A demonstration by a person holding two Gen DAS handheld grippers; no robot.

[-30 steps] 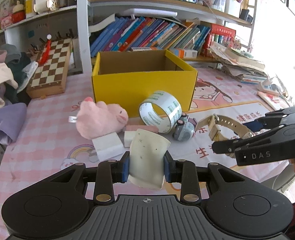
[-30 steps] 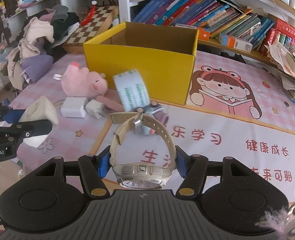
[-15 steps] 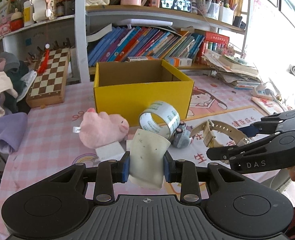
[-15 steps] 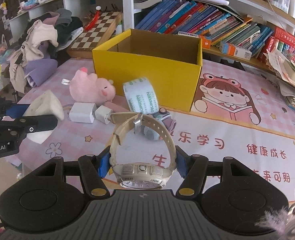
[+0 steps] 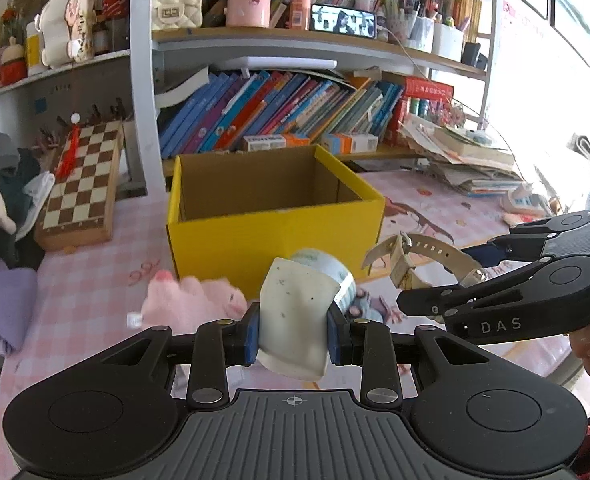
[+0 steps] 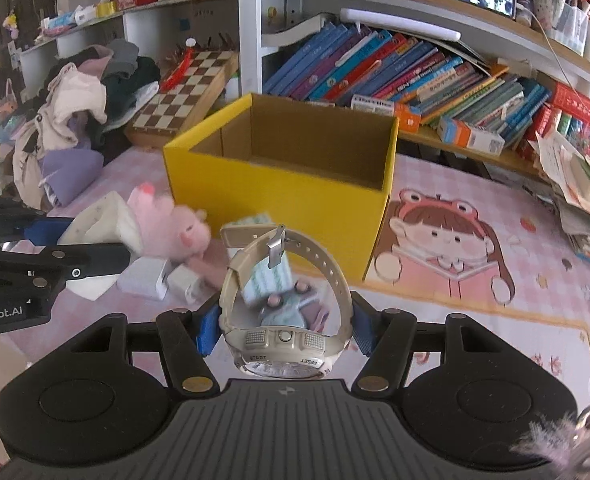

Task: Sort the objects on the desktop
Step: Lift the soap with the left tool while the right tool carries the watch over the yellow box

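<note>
Bookshelves crammed with slanted books are seen behind a pink checked worktop (image 5: 95, 280), on which a yellow box (image 5: 275, 236) stands open and apparently empty. Both tongs are held raised in front of it. The left tongs (image 5: 293, 330) are closed on a pale, speckled sponge (image 5: 295, 320), squeezed between the blue pads. The right tongs (image 6: 285, 328) are clamped on a cream wristwatch (image 6: 285, 320), gripped at its case with the buckled strap looped up and forward. A pink plush toy (image 6: 171, 228), a roll of tape (image 5: 335, 272), two white chargers (image 6: 147, 278) and a small toy car (image 6: 291, 308) are left lying just before the box.

Both loads are judged to be on their way to the box. A collision could be caused, since the two tongs are carried close together towards one opening. The watch, held only at its smooth case, could be twisted loose if the strap is caught on the box rim. The soft sponge could be dropped short if released before the front wall is cleared.
</note>
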